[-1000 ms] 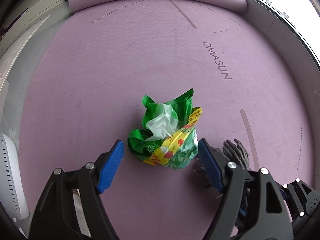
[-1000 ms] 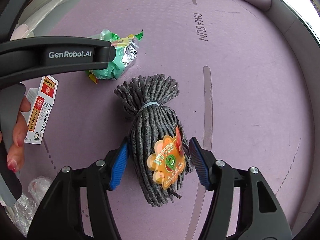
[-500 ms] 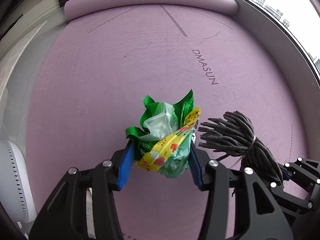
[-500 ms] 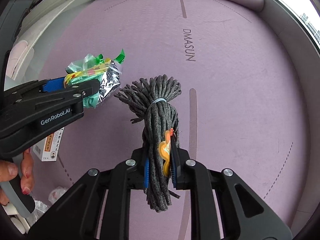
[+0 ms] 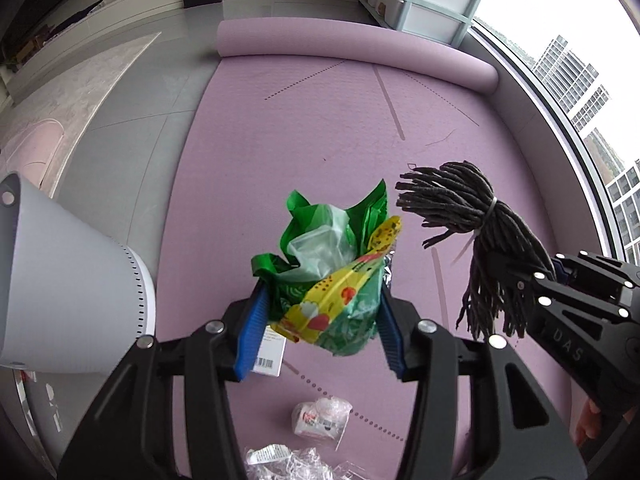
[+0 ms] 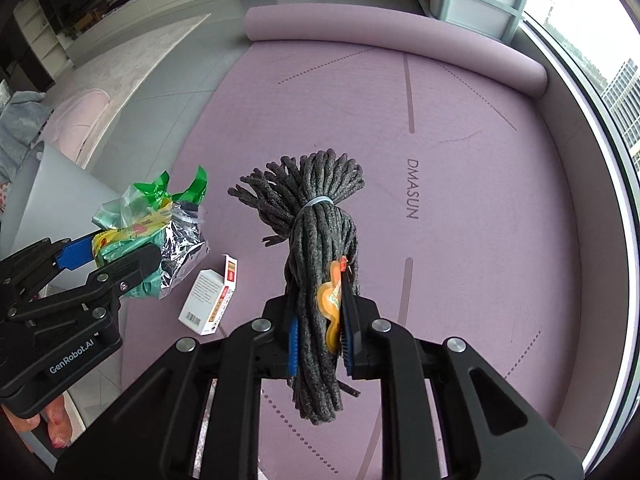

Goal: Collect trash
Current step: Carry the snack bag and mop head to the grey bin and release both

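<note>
My left gripper (image 5: 320, 320) is shut on a crumpled green and yellow snack wrapper (image 5: 332, 268) and holds it above the purple mat (image 5: 320, 120). The wrapper also shows at the left of the right wrist view (image 6: 148, 232). My right gripper (image 6: 320, 340) is shut on a grey mop head (image 6: 316, 264) with an orange tag, held up off the mat. The mop head also shows at the right of the left wrist view (image 5: 472, 232). A white bin (image 5: 68, 296) stands at the left, close to the left gripper.
A small white and red box (image 6: 210, 296) lies on the mat below the wrapper. Crumpled clear plastic (image 5: 320, 420) and more wrappers (image 5: 280, 460) lie near the mat's front. The mat's rolled end (image 5: 360, 48) is at the back. A window runs along the right.
Both grippers closed on their items and lifted them off the mat. The views have risen and the white bin has come into view at the left.
</note>
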